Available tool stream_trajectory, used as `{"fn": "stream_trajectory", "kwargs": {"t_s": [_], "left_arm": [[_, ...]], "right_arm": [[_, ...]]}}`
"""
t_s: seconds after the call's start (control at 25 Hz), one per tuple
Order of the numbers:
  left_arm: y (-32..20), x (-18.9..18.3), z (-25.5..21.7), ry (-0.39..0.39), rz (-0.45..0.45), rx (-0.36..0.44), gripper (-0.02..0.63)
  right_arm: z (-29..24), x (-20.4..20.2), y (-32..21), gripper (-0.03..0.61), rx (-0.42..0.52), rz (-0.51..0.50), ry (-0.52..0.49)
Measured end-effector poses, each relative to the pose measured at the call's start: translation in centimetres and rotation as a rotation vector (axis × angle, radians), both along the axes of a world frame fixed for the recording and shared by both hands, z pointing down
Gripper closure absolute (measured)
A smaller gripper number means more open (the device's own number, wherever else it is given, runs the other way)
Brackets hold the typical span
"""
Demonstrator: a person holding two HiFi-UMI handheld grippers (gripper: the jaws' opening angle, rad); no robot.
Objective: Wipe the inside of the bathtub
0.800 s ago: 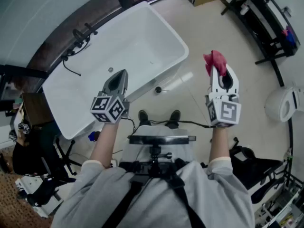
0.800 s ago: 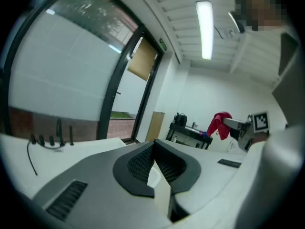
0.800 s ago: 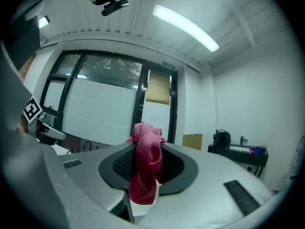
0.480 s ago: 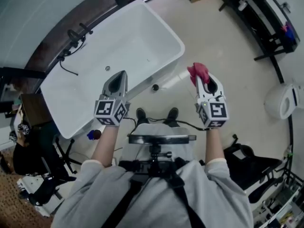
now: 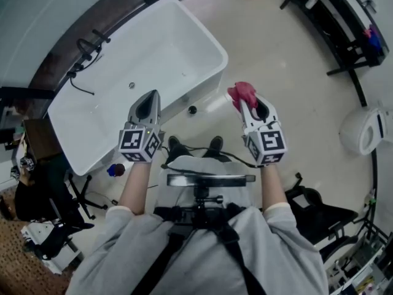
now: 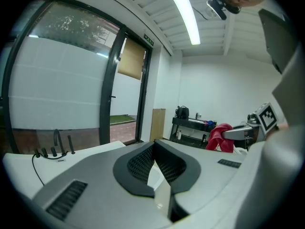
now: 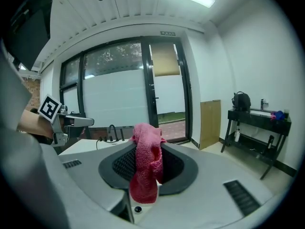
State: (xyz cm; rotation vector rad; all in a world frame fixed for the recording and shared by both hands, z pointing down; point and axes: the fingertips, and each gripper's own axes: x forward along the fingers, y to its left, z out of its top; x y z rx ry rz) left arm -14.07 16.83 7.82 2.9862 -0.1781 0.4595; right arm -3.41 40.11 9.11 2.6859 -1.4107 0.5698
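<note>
Pink-red cloth (image 7: 145, 161), seemingly plain white bathtub (image 5: 161, 53)

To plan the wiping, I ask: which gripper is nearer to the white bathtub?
Left. The left gripper appears at the bathtub's near rim. The right gripper, shut on the pink cloth, is over the floor, off the tub's right end.

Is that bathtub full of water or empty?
Empty: the bathtub shows a bare white bottom and its drain; no water visible.
</note>
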Motion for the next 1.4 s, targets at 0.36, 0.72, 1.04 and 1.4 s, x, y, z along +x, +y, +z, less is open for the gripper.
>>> {"fn": "stream_trajectory", "kwargs": {"t_s": [0.36,0.72,1.04,1.4], "left_arm": [[2.1,3.0,0.1,-0.020,-0.021,0.010,0.607],[-0.8,4.2,1.9,-0.038,-0.020,-0.024,0.607],[-4.8,6.2,3.2,-0.059,0.024,-0.032,0.607],[-7.7,9.3,5.2,-0.031,0.046,-0.090,0.607]], "right_arm": [[1.2,3.8,-0.2,0.474,-0.003,-0.071,-0.027],[2.6,5.2,-6.4,0.476,-0.082,-0.179,-0.027],[5.5,7.1,-13.2,0.476,-0.229,-0.270,0.017],[9.1,9.3,-18.9,0.476,-0.458,-0.447,0.155]]}}
